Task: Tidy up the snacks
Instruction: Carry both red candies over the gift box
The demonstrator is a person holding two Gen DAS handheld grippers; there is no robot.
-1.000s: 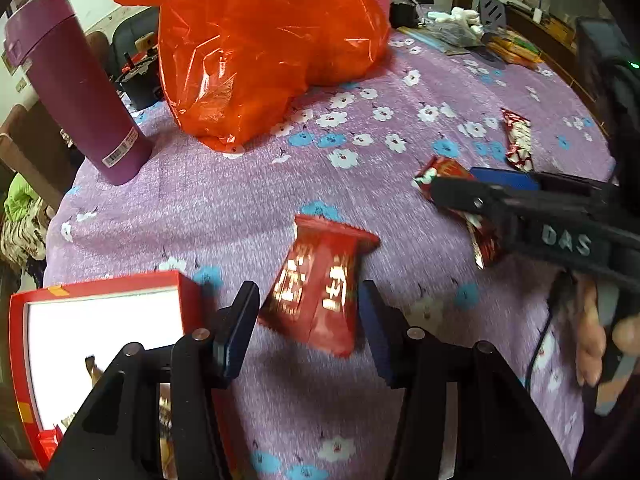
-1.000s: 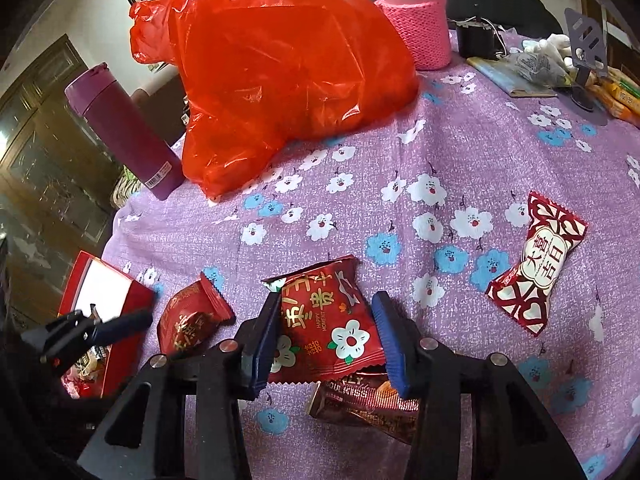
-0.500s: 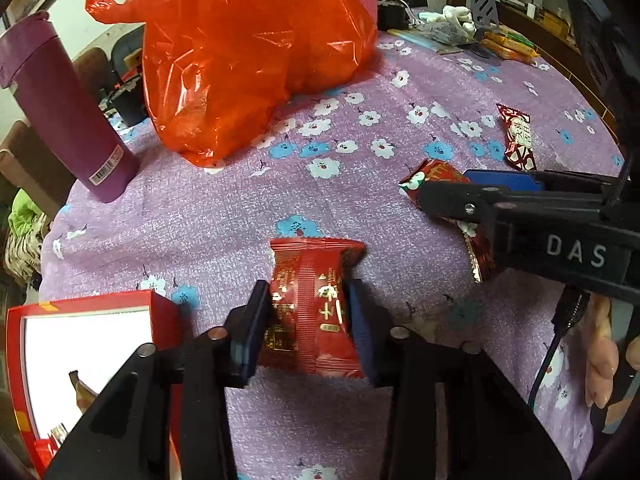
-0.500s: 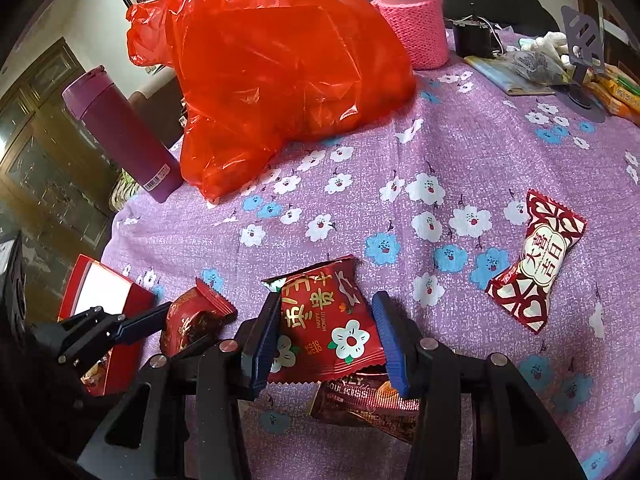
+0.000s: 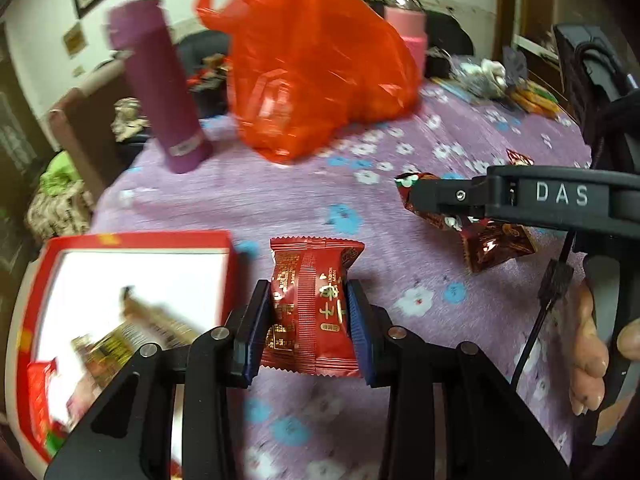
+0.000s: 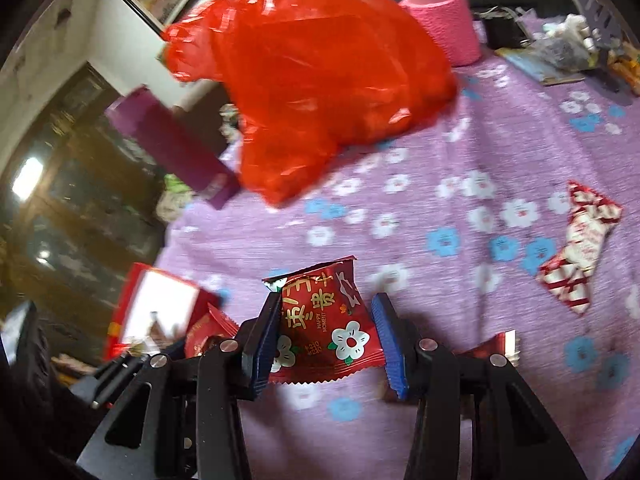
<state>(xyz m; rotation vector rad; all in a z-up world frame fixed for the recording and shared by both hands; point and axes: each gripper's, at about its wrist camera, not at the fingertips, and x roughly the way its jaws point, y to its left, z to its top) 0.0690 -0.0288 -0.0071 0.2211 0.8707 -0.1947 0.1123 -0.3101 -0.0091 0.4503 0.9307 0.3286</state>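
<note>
Left claw: clamped on red packet, lifted off the surface, beside box; likely next: carry over box, release. Right claw: astride flowered packet; grip uncertain; candy lies apart.

both views look forward and down along their own fingers, close over the purple flowered tablecloth. the left view has the red box at its lower left. both share the orange bag, purple bottle and that box.
</note>
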